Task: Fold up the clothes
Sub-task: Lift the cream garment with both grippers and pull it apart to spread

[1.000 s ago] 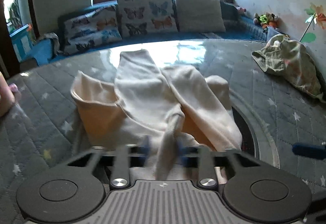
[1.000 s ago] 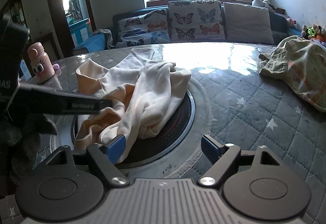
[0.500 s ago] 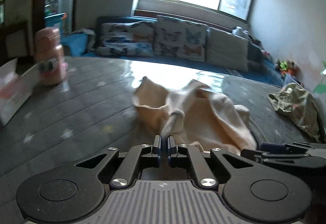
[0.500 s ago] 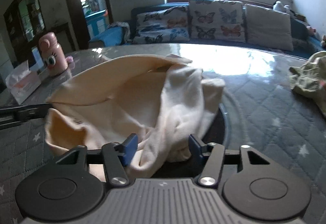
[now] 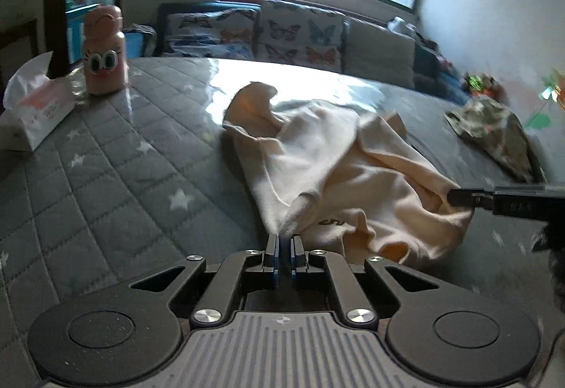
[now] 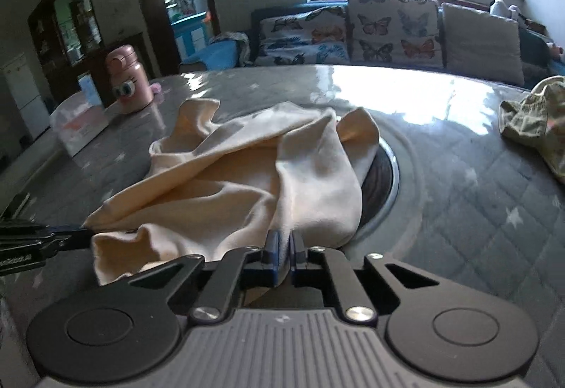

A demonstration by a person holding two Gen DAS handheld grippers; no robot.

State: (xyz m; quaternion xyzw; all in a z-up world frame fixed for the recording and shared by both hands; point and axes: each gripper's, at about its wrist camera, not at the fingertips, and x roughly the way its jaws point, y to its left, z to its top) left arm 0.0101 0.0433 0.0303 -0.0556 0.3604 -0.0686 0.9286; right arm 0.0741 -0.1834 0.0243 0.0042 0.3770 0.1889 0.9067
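- Left hand-held gripper (image 5: 285, 239): jaws pinched tight on a near edge of the cream garment (image 5: 339, 172).
- Right hand-held gripper (image 6: 282, 243): jaws clamped on another bunch of the same cream garment (image 6: 247, 183).
- Garment is crumpled mid-surface (image 5: 123, 169), partly over a dark round inset (image 6: 379, 176).
- Far left: pink bottle (image 5: 104, 51), with a tissue box (image 5: 37, 112) nearer.
- Far right: olive garment (image 5: 494, 130), well apart from the cream one.
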